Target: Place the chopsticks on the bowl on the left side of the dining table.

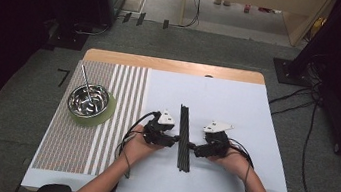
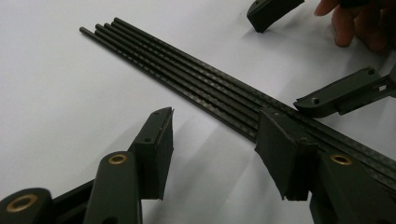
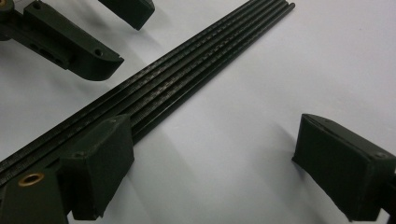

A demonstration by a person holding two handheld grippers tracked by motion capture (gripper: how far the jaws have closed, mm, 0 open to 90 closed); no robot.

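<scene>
A bundle of several thin black rods (image 1: 184, 137) lies lengthwise on the white table cover (image 1: 237, 110), in the middle. My left gripper (image 1: 177, 139) reaches it from the left and my right gripper (image 1: 191, 147) from the right, tips facing across the rods. In the left gripper view the rods (image 2: 187, 79) run past my left gripper (image 2: 219, 154), whose jaws stand apart: one sits over the bundle's edge and bare table shows in the gap. In the right gripper view my right gripper (image 3: 222, 168) is open wide, one jaw resting by the rods (image 3: 187, 70), nothing between the pads.
A steel bowl (image 1: 88, 100) with a metal utensil (image 1: 86, 80) in it sits on a green mat atop a striped placemat (image 1: 76, 138) at the table's left. Cables trail from both grippers and over the floor at right.
</scene>
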